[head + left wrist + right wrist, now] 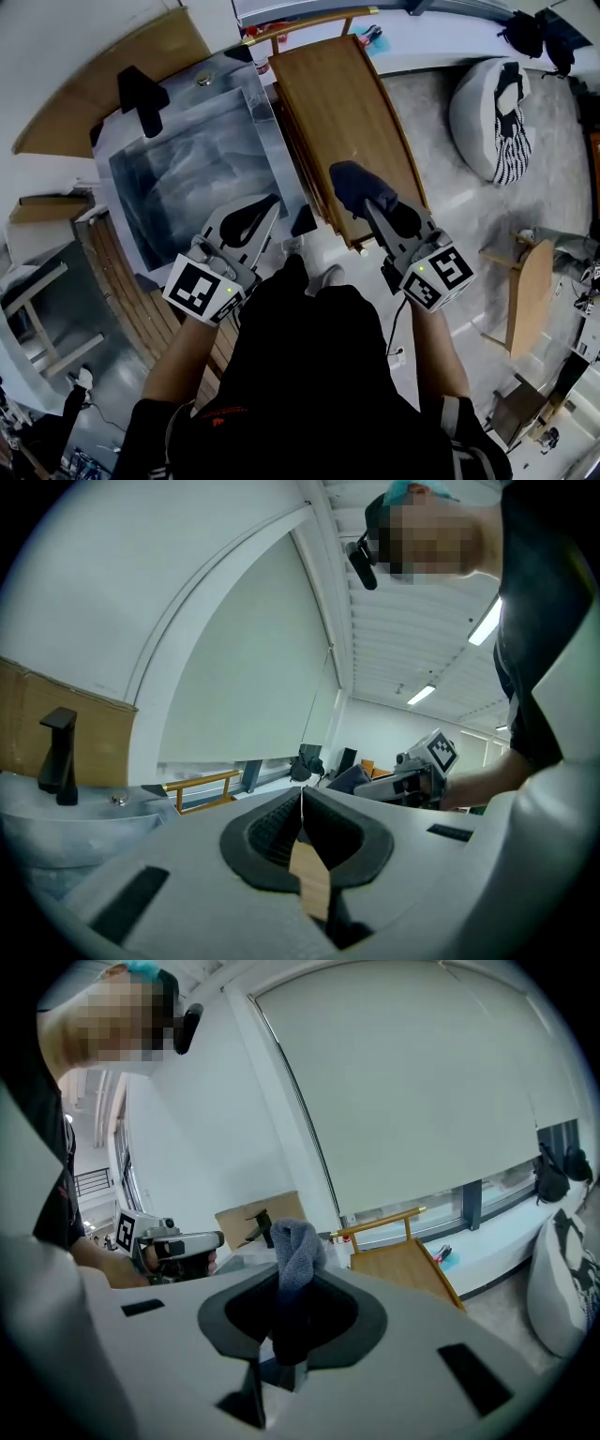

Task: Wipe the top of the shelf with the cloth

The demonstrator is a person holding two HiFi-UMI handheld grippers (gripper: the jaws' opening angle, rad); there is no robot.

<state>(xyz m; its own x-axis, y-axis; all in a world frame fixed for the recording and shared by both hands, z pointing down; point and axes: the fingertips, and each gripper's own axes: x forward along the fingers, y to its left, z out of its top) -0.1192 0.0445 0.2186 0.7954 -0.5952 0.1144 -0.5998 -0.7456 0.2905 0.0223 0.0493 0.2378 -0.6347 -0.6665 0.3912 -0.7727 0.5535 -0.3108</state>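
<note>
— Where's the cloth?
— Pinched in the right gripper, over the shelf's near end. The top runs lengthwise away. The left gripper is closed, empty, alongside.

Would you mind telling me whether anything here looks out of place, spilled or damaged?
I see nothing spilled or broken. The one odd thing is the sink beside the wooden shelf: crinkled clear plastic sheeting covers it. The shelf top looks bare, and the cloth is bunched in the right gripper above its near end.
</note>
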